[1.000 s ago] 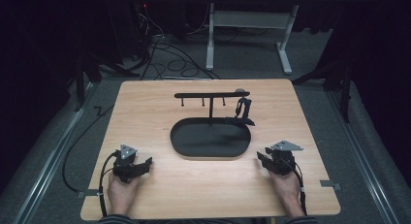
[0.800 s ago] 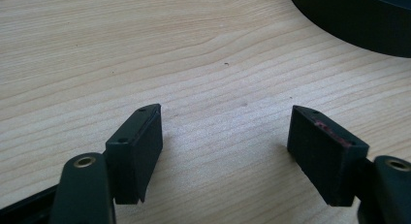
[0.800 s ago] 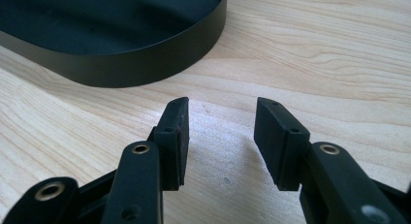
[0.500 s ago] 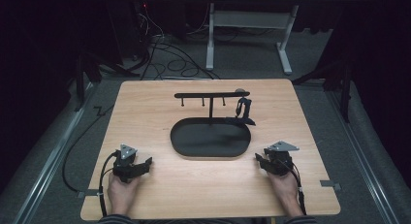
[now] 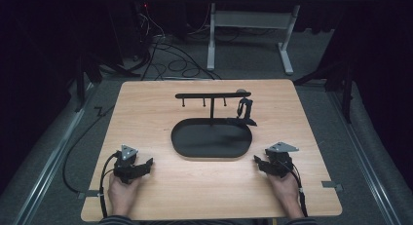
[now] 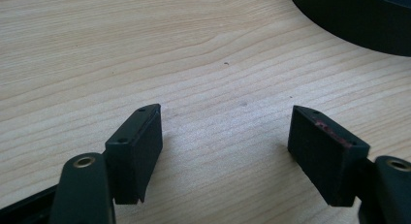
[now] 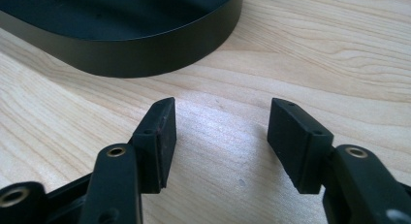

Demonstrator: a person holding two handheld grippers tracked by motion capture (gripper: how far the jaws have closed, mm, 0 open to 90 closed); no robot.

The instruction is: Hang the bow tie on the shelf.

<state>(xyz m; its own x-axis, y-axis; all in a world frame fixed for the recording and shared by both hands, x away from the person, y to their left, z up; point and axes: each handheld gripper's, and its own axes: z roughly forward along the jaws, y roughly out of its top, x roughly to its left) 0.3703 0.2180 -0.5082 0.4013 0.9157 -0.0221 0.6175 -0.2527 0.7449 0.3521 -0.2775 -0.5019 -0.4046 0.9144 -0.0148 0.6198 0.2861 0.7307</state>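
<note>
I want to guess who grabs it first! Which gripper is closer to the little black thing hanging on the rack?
Right. The right gripper sits just below and slightly right of the hanging black item; the left gripper is far off to its left, across the oval tray.

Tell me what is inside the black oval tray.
The black oval tray looks bare inside in the high view, apart from the stand's post rising at its far rim. A dark item hangs beside that rim; the dark floor could hide something small.

My high view is dim and soft, only the table (image 5: pixel 204 186) lit amid black surroundings, while both claw views are bright, with blurred foregrounds and faint sheen.
</note>
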